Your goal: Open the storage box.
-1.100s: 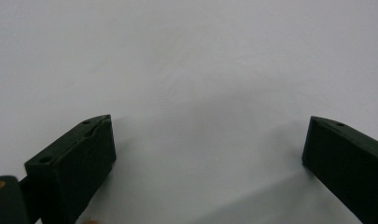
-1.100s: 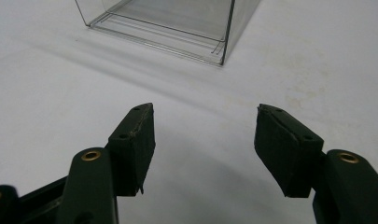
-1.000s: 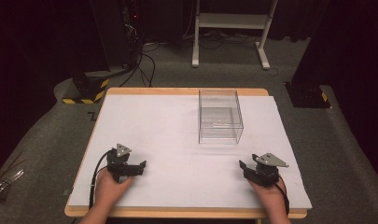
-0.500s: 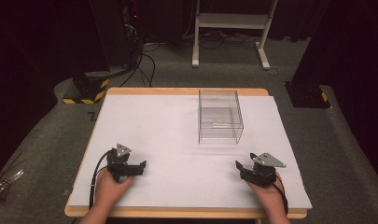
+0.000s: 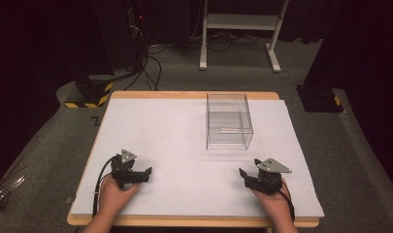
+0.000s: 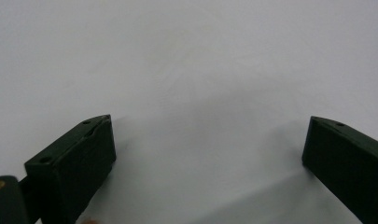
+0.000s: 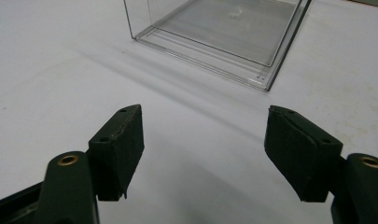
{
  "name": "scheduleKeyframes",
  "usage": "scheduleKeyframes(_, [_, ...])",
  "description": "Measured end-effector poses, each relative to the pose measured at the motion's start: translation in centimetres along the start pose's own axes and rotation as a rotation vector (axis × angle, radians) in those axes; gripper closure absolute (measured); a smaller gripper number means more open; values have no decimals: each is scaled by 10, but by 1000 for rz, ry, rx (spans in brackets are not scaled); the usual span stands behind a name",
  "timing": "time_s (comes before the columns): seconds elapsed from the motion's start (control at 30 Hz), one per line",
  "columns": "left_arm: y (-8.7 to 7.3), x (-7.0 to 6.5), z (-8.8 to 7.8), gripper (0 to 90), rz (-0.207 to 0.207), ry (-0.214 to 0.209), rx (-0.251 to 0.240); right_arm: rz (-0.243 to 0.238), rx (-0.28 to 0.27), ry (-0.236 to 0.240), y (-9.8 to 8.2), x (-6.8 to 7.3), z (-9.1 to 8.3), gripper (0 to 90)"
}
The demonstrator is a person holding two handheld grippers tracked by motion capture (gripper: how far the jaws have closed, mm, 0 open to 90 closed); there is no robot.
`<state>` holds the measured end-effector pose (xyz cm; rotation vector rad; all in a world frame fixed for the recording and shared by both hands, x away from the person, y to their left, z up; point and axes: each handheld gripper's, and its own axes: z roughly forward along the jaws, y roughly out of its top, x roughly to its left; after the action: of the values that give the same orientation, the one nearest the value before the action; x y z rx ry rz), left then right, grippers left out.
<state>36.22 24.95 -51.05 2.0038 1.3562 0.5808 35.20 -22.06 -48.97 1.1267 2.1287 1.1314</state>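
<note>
White sheeting covers the wooden worktop [image 5: 150, 121], and toward its far side, a little right of centre, stands a clear, open-topped plastic box [image 5: 229, 121] with straight walls, upright and with nothing in it that I can make out. The left gripper [image 5: 144, 173] rests near the worktop's near edge on the left, its black fingers [image 6: 74, 163] spread wide over bare white surface, grasping nothing. The right gripper [image 5: 245, 175] sits near the near edge on the right, well apart from the other one. Its fingers [image 7: 119, 149] have just been opening and now stand released, with only the white surface between them. They point toward the clear box, which lies ahead of them, not touched.
</note>
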Motion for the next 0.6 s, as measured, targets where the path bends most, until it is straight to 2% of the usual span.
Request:
scheduleKeyframes(0.13, [0,0,0,29,0,0,0,7,-17,5,2,1,-1,275])
scheduleKeyframes(0.2, [0,0,0,29,0,-1,2,6,-23,6,3,1,-1,291])
scheduleKeyframes(0.23, [0,0,0,28,1,-1,2,-7,-29,23,5,1,-2,325])
scheduleKeyframes(0.37, [0,0,0,29,0,1,0,-2,-50,12,6,2,-3,304])
scheduleKeyframes(0.5, [0,0,0,29,0,1,0,-29,-35,13,8,3,0,360])
scheduleKeyframes(0.6, [0,0,0,29,0,-1,2,-3,-34,22,9,0,2,375])
